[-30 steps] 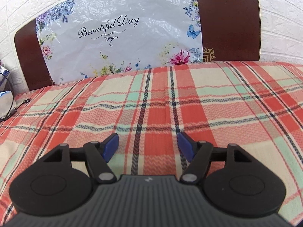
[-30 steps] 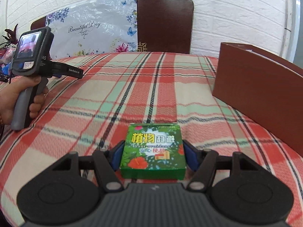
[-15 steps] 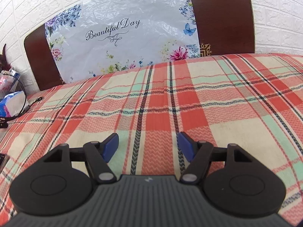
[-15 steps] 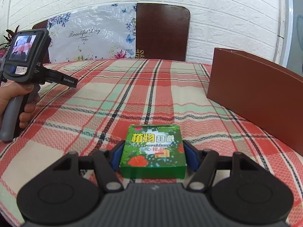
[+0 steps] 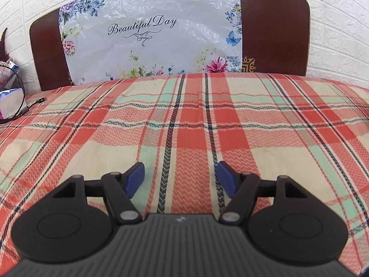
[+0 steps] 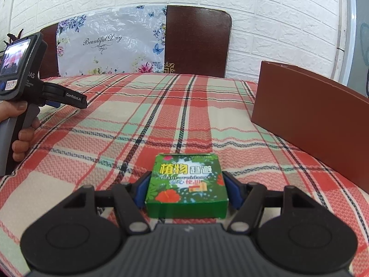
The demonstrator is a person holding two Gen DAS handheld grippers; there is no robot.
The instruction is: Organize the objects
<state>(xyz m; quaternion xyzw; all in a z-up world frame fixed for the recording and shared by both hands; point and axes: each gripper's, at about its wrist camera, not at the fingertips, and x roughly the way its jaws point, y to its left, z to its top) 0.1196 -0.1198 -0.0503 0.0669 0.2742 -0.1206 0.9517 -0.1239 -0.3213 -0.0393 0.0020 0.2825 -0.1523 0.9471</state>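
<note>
Green box [image 6: 186, 184], printed with leaves, a red flower and yellow characters, lying flat between the blue pads of the right gripper [image 6: 186, 190]. Pads pressed against both side walls, so clamped on the box, at 6 o'clock in the right wrist view. Whether resting on the cloth or lifted just off it, cannot tell.

Under and around it, plaid blanket [image 6: 161, 120] in red, cream and mint, crossed by dark lines. At 2 to 3 o'clock, brown box [image 6: 306, 113] standing upright on the blanket, well apart from the green box. At 12 o'clock, dark brown headboard [image 6: 198, 43] against a white brick wall [image 6: 276, 18], with a floral plastic bag [image 6: 108, 48] reading "Beautiful Day" leaning on it.

At 9 o'clock, left gripper [image 6: 76, 100] held by a hand [image 6: 20, 124], small screen on its back lit.

In the left wrist view, left gripper [image 5: 181, 176] spread wide, blue pads [image 5: 135, 179] well apart, holding nothing, only blanket [image 5: 184, 124] between them. Bag [image 5: 150, 39] and headboard [image 5: 274, 30] at 12 o'clock; black cable [image 5: 34, 102] at 9 o'clock.
</note>
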